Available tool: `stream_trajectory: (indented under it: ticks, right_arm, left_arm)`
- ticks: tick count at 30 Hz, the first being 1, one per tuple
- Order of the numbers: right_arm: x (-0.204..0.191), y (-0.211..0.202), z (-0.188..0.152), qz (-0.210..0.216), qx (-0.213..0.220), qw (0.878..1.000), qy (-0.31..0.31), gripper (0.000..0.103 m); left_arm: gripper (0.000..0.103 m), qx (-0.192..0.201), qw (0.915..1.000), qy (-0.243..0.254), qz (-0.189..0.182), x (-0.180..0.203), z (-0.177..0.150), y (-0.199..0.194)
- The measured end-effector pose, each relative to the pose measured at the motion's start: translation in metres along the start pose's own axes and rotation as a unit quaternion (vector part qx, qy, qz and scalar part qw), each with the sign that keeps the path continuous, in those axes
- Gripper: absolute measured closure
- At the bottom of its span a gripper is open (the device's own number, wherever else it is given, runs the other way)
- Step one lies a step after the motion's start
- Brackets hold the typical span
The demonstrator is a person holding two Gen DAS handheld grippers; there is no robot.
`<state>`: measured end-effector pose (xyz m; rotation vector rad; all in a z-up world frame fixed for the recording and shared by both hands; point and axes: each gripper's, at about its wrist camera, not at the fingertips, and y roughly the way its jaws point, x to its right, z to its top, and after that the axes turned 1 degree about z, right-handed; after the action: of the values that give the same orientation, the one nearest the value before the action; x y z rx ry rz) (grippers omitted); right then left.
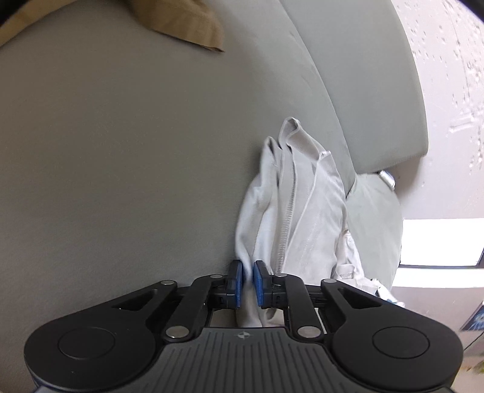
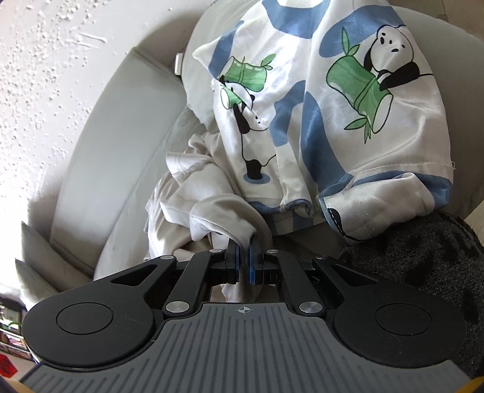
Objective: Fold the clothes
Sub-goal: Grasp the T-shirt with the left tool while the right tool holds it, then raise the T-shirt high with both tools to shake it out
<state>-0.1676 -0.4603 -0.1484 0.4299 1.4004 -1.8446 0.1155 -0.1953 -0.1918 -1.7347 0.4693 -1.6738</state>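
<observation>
A pale grey-white garment [image 1: 296,205] with stitched seams hangs bunched over the grey sofa seat [image 1: 121,166]. My left gripper [image 1: 248,282] is shut on a fold of it between the blue pads [image 1: 260,282]. In the right wrist view the same pale garment [image 2: 217,217] lies crumpled against the sofa. My right gripper [image 2: 243,263] is shut on its hemmed edge. A white satin garment [image 2: 332,105] with blue shapes, pandas and green bamboo lies over the pile just beyond.
A tan cloth [image 1: 187,27] lies at the far end of the seat. The grey backrest cushion [image 1: 363,75] and a textured white wall [image 1: 453,75] are to the right. A dark fuzzy rug or cushion [image 2: 423,257] is at lower right.
</observation>
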Motion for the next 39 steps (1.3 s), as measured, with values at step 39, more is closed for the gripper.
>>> stream_trajectory:
  ticks: [39]
  right_arm:
    - [-0.194, -0.349, -0.036, 0.431, 0.328, 0.795, -0.273, 0.099]
  left_arm:
    - [0.103, 0.522, 0.6911, 0.313, -0.39, 0.117, -0.138, -0.509]
